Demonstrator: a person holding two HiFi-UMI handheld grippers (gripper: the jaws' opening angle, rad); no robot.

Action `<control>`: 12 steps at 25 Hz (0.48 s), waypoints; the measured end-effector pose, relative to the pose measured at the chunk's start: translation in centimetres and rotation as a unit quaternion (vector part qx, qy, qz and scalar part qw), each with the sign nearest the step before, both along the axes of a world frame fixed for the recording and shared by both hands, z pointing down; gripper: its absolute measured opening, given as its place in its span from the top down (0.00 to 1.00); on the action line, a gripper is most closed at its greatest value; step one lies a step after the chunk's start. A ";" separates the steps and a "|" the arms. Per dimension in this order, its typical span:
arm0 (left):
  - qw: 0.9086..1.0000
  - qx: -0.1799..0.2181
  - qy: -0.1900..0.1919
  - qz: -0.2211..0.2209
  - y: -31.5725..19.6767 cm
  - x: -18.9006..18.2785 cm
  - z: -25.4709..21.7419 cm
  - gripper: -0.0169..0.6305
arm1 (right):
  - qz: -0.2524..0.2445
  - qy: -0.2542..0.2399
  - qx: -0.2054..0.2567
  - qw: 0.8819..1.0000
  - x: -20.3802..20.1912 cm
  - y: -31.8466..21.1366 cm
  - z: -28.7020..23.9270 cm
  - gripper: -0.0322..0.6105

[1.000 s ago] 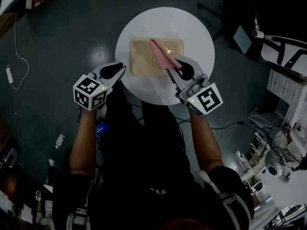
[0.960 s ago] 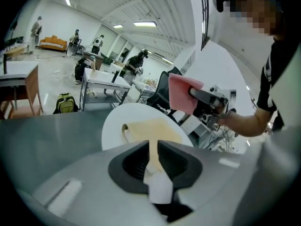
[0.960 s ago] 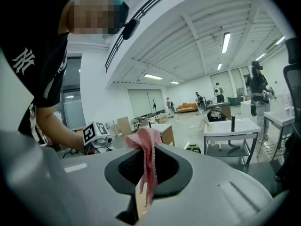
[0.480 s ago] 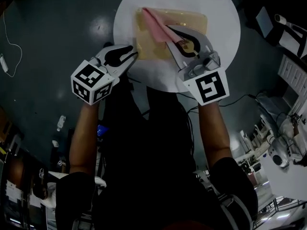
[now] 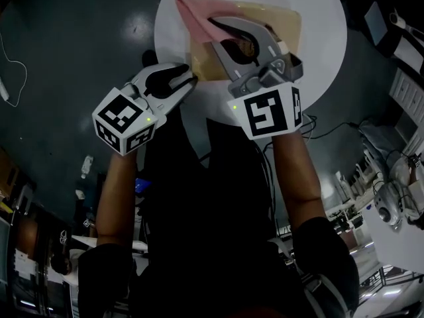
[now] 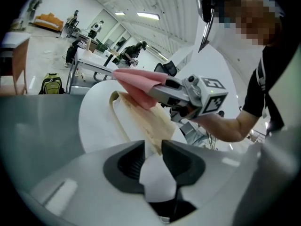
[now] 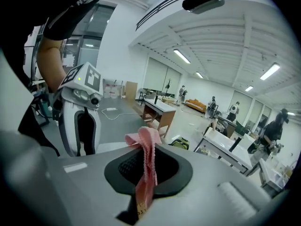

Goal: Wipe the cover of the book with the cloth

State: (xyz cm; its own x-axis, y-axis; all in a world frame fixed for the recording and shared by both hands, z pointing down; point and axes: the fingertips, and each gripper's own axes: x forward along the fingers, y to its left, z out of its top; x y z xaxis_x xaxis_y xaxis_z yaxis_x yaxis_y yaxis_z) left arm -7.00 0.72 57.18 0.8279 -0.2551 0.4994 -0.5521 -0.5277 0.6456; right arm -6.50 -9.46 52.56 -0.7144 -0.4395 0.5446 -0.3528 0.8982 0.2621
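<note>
A tan book lies on a round white table. My right gripper reaches over the book and is shut on a pink cloth, which trails to the book's far left corner. In the right gripper view the cloth stands pinched between the jaws. My left gripper hovers at the book's near left corner. Its jaws are opening. In the left gripper view they stand slightly apart, with only the table and the book's near corner showing beyond the gap, and grip nothing.
Dark floor surrounds the table, with a white cable at the left and white equipment at the right. The gripper views show a large hall with desks and people far off.
Both grippers have moved forward over the table. The right one has carried the cloth toward the book's far left corner. The left one has reached the book's near left corner.
</note>
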 end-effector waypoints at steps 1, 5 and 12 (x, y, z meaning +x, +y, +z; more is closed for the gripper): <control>1.000 0.000 0.001 0.000 0.1 -0.1 0.0 0.80 | -0.004 0.008 0.002 1.000 -0.5 0.1 0.4 0.93; 1.000 -0.003 0.006 0.000 0.5 -0.6 0.3 0.80 | -0.011 0.041 -0.001 0.999 -1.9 0.4 1.9 0.93; 1.000 -0.009 0.009 -0.004 0.3 -0.6 0.5 0.80 | -0.013 0.073 -0.015 0.997 -2.4 0.2 3.4 0.93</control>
State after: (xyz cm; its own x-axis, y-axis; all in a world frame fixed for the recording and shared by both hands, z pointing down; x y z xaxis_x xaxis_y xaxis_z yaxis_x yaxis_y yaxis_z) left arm -7.63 1.02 57.67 0.8345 -0.2530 0.4895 -0.5448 -0.5119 0.6642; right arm -8.94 -9.28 55.95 -0.6372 -0.4046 0.6560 -0.2896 0.9144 0.2827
